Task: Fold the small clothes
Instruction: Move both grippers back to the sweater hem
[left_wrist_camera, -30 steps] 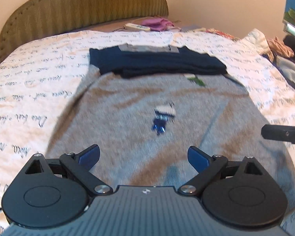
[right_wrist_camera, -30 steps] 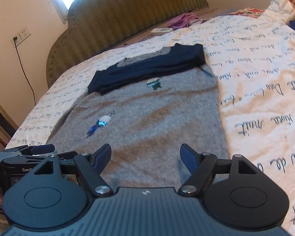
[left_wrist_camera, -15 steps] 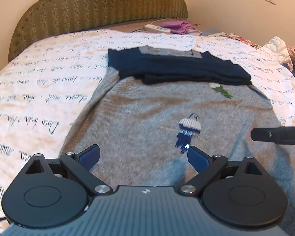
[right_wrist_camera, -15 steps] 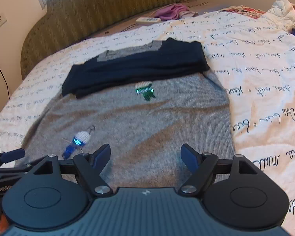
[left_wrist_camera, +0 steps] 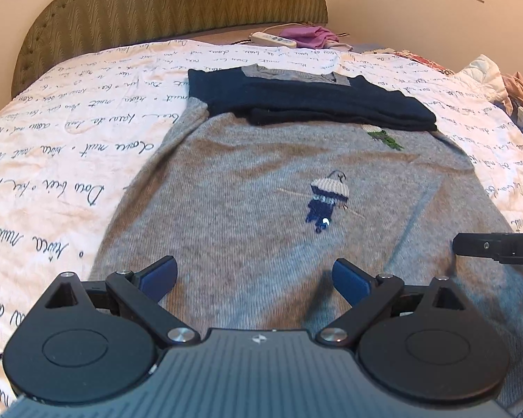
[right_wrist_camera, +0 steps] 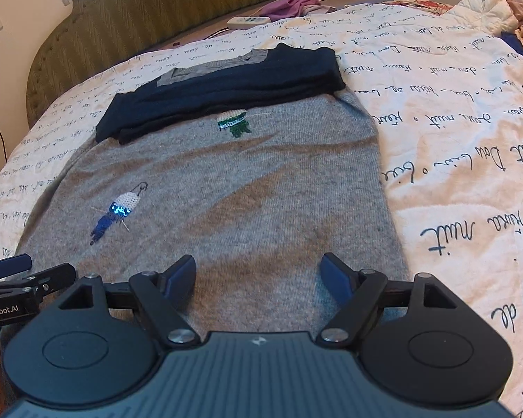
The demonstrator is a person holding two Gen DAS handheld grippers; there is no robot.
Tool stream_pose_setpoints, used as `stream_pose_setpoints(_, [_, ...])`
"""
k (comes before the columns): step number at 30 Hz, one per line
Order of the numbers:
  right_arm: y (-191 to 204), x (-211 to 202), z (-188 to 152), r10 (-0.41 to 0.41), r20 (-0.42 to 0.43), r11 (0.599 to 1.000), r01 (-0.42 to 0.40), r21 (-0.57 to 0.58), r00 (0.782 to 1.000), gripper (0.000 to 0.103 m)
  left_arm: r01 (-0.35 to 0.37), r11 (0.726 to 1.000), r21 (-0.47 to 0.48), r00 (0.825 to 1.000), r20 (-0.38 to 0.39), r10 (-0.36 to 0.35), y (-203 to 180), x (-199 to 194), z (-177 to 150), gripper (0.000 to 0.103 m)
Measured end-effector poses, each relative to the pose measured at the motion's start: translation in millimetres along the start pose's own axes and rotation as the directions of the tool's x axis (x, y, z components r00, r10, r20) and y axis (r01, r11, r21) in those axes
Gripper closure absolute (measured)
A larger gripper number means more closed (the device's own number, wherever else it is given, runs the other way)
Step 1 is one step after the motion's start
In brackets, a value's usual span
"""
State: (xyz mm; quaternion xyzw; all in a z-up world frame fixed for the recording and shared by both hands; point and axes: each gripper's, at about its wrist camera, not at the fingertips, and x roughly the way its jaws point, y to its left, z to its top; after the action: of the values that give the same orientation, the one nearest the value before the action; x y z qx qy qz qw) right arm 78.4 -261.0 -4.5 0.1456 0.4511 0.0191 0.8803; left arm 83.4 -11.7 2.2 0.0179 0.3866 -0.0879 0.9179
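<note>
A grey knit sweater (left_wrist_camera: 247,202) lies flat on the bed, its navy sleeves (left_wrist_camera: 313,104) folded across the chest near the collar. It also shows in the right wrist view (right_wrist_camera: 261,188), with the navy sleeves (right_wrist_camera: 226,83) at the far end. Small embroidered motifs sit on its front. My left gripper (left_wrist_camera: 254,275) is open and empty above the sweater's near hem, left side. My right gripper (right_wrist_camera: 258,271) is open and empty above the hem, right side. The right gripper's finger (left_wrist_camera: 495,245) shows at the left view's right edge.
The bed has a white cover with blue script (right_wrist_camera: 453,132) and a green padded headboard (left_wrist_camera: 157,3). A white power strip (left_wrist_camera: 272,39) and a purple cloth (left_wrist_camera: 310,35) lie at the head. A heap of clothes (right_wrist_camera: 505,7) is at the far right.
Both grippers have dropped and moved in closer over the sweater's near hem, both still open. The sweater has not moved.
</note>
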Motion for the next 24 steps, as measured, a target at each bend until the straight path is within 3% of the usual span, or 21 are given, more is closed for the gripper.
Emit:
stream_pose_setpoints(17, [-0.1,-21.4,-27.6,0.003,-0.009,0.999,-0.004,-0.037,1.000,0.021,0.008,1.000,0.011,1.000,-0.008,-0.008,-1.3,-15.3,-17.7,0.006])
stream_pose_setpoints(24, [-8.2,-49.7,-59.2,0.057,-0.007,0.997,-0.058,-0.054,0.998,0.021,-0.020,1.000,0.022,1.000,0.009,0.020,14.9,-36.8,-32.9,0.006])
